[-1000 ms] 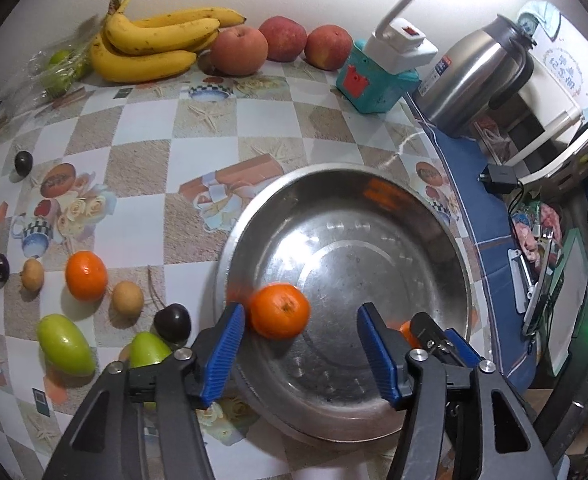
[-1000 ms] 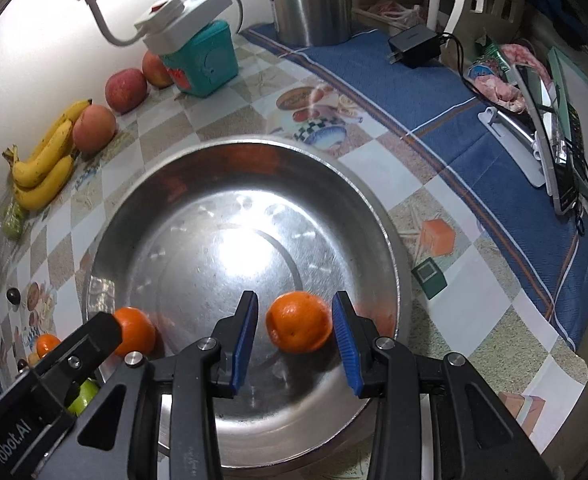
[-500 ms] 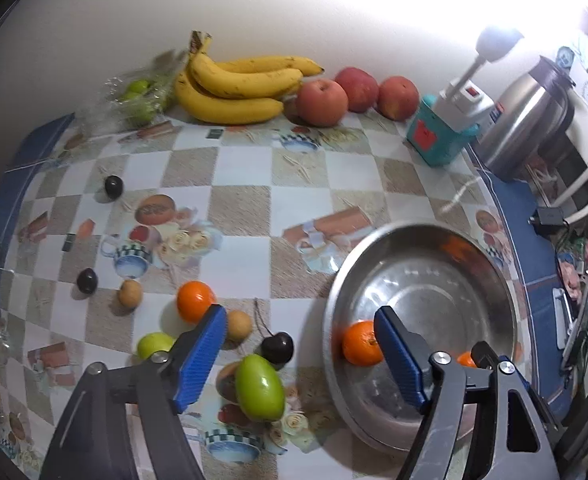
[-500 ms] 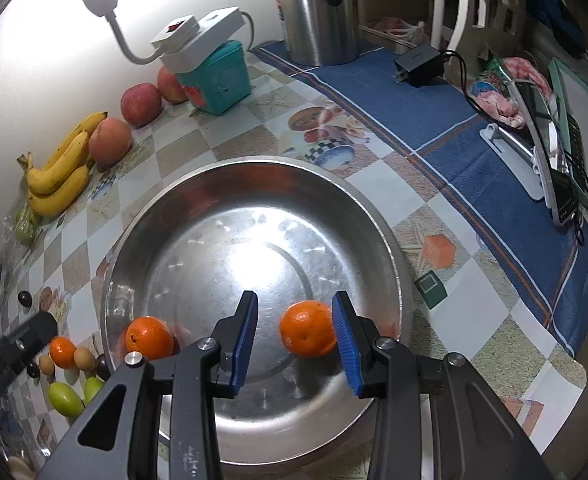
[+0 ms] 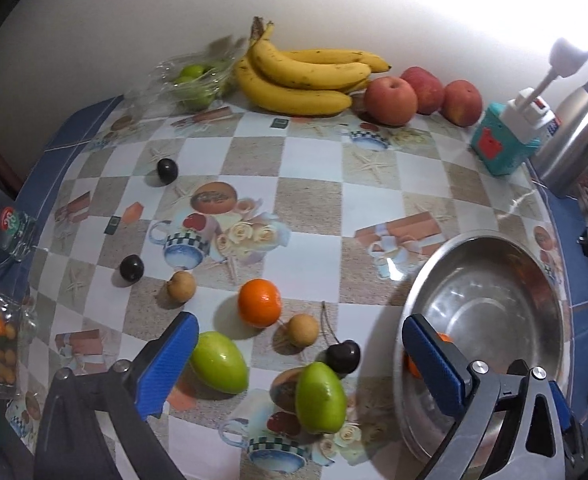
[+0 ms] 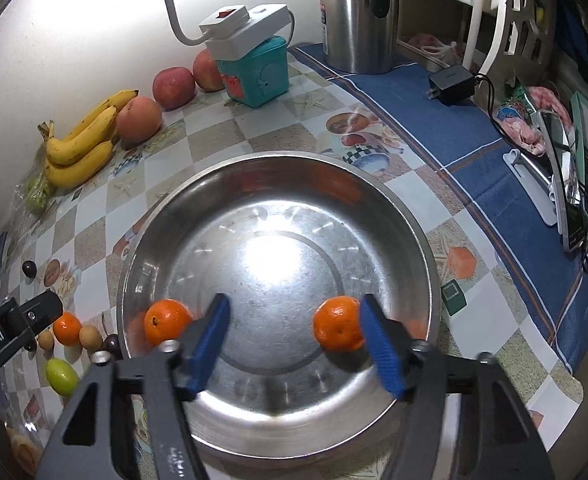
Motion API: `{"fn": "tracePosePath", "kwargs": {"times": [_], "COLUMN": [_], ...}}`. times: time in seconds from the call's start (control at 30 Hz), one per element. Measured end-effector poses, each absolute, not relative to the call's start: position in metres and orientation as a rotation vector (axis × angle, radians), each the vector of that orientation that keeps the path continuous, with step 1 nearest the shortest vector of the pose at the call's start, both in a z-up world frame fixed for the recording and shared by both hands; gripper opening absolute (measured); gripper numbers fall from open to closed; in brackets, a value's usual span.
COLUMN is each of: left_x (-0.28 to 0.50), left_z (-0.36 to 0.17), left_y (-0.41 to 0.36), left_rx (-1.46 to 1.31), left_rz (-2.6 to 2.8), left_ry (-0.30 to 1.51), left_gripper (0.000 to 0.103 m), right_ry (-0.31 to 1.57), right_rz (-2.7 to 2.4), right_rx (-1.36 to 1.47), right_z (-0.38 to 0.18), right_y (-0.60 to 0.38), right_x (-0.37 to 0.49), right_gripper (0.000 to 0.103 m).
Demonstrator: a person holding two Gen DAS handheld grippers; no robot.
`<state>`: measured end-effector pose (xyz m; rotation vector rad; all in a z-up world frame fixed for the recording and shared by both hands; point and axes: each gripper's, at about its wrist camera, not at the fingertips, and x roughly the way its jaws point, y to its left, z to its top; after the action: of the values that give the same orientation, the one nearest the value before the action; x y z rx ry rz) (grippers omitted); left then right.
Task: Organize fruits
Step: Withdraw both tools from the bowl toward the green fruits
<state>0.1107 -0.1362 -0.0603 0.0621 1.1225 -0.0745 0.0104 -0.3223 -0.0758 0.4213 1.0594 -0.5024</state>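
Observation:
A steel bowl [image 6: 394, 208] holds two oranges, one at its left [image 6: 167, 321] and one at its right [image 6: 337, 328]. My right gripper [image 6: 296, 342] is open above the bowl's near side, its right pad beside the right orange. My left gripper [image 5: 300, 364] is open and empty above loose fruit on the table: an orange [image 5: 259, 303], two green fruits [image 5: 219, 361] [image 5: 320, 397], a dark cherry [image 5: 343, 355] and small brown fruits [image 5: 303, 330]. The bowl [image 5: 534, 268] lies to its right.
Bananas [image 5: 302, 80], apples [image 5: 391, 95] and a bag of green fruit [image 5: 194, 80] line the back wall. A teal box with a lamp [image 5: 502, 144] and a steel kettle [image 6: 358, 16] stand at the back right. Two dark plums [image 5: 167, 170] [image 5: 131, 268] lie left.
My left gripper has drawn back and left from the bowl to over the loose fruit. My right gripper has opened, leaving its orange in the bowl.

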Motion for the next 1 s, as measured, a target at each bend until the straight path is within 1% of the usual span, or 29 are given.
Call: {"fn": "tracePosePath", "kwargs": {"times": [0.07, 0.13, 0.27, 0.33, 0.4, 0.47, 0.53, 0.77, 1.0], "left_x": [0.112, 0.113, 0.114, 0.114, 0.115, 0.115, 0.115, 0.111, 0.104], "left_z": [-0.062, -0.065, -0.068, -0.068, -0.069, -0.070, -0.072, -0.070, -0.059], "left_y": [-0.136, -0.135, -0.132, -0.129, -0.127, -0.124, -0.122, -0.123, -0.115], "left_rx": [0.060, 0.060, 0.062, 0.062, 0.058, 0.050, 0.039, 0.088, 0.054], "left_rz": [-0.068, -0.059, -0.028, -0.013, -0.003, 0.008, 0.019, 0.036, 0.012], "left_ry": [1.128, 1.135, 1.134, 1.126, 1.122, 1.127, 1.132, 1.091, 1.042], "left_gripper": [0.103, 0.103, 0.103, 0.103, 0.103, 0.103, 0.103, 0.103, 0.103], "right_ry": [1.059, 1.059, 1.056, 1.055, 1.053, 1.054, 1.055, 1.034, 0.969], "right_rz": [-0.497, -0.493, -0.479, -0.472, -0.464, -0.458, -0.454, -0.438, -0.412], "right_rx": [0.418, 0.414, 0.400, 0.392, 0.387, 0.386, 0.389, 0.398, 0.415], "right_z": [-0.076, -0.077, -0.078, -0.079, -0.079, -0.080, -0.081, -0.078, -0.063], "right_y": [-0.322, -0.321, -0.318, -0.317, -0.315, -0.314, -0.314, -0.314, -0.309], "right_x": [0.011, 0.011, 0.012, 0.013, 0.013, 0.014, 0.013, 0.010, 0.004], "right_gripper": [0.073, 0.082, 0.086, 0.092, 0.093, 0.095, 0.101, 0.101, 0.101]}}
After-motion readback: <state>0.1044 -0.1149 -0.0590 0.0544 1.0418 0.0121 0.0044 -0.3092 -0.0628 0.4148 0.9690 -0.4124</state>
